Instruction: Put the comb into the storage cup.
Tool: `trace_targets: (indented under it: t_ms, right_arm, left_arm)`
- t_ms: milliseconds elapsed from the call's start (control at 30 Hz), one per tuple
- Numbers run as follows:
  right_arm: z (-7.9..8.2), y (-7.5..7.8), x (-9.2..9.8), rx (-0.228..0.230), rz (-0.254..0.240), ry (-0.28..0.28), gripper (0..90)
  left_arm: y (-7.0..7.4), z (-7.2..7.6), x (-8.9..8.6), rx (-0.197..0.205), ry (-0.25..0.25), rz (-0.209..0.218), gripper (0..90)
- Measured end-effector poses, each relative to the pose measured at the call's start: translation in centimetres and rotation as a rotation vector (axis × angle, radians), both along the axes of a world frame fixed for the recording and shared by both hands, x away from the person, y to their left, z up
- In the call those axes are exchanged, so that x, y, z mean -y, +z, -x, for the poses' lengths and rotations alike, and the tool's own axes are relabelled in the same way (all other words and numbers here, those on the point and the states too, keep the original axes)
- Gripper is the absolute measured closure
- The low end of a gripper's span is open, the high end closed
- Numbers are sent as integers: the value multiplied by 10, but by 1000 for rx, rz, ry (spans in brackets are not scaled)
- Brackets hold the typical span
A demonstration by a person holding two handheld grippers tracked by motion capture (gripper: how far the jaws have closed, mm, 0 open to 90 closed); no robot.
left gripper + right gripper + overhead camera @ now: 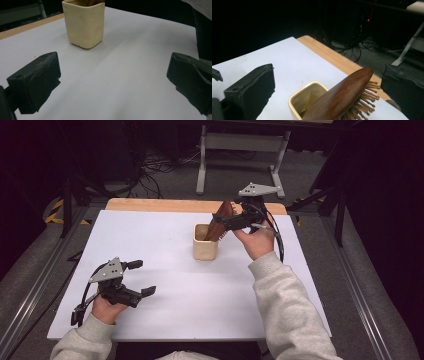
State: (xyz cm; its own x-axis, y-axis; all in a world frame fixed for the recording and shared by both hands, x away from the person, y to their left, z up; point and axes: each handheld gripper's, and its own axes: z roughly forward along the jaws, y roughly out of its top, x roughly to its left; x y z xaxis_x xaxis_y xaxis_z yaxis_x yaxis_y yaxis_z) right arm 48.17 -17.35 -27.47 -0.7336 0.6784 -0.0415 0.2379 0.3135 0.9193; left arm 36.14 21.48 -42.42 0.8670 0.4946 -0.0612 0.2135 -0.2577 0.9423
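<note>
A cream square cup [205, 245] stands on the white table top [165, 315], right of centre. A brown wooden hairbrush [219, 222] leans in it, handle down, head sticking out toward the far right. My right gripper [226, 222] hovers at the brush head, and in the right gripper view its jaws stand wide on either side of the hairbrush [339, 97] without touching it, above the cup [308, 96]. My left gripper [142, 277] rests open and empty near the front left. In the left gripper view the cup [84, 23] is ahead of the left gripper [113, 67].
A wooden strip [165, 205] runs along the table's far edge. Behind it stand a white metal frame [240, 142] and floor cables [160, 167]. Metal rails [30, 295] flank the table. The white surface between my two hands is bare.
</note>
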Motion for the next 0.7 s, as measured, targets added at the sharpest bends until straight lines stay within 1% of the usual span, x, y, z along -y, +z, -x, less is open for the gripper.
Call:
trace_targets:
  t_ms: [67,100,133,200,333,467,500,533,700]
  right_arm:
    - [6,4,2,29,1,7,0]
    - [13,8,5,50,-2,11,0]
    - [13,8,5,50,-2,11,0]
    - [20,11,9,69,-6,23,0]
    - [34,10,15,100,-8,47,0]
    - [47,8,24,114,-19,67,0]
    - [54,7,29,121,-27,69,0]
    - [54,7,29,121,-27,69,0]
    - [72,-1,43,135,-35,70,0]
  left_arm:
    - [0,0,0,0,0,1,0]
    - [0,0,-1,0,0,3,0]
    - [0,0,-1,0,0,3,0]
    - [1,0,-1,1,2,2,0]
    - [2,0,-3,1,5,5,0]
    - [2,0,-5,2,13,10,0]
    - [3,0,-5,4,13,7,0]
    - [3,0,-6,5,14,9,0]
    - [4,0,-8,4,24,6,0]
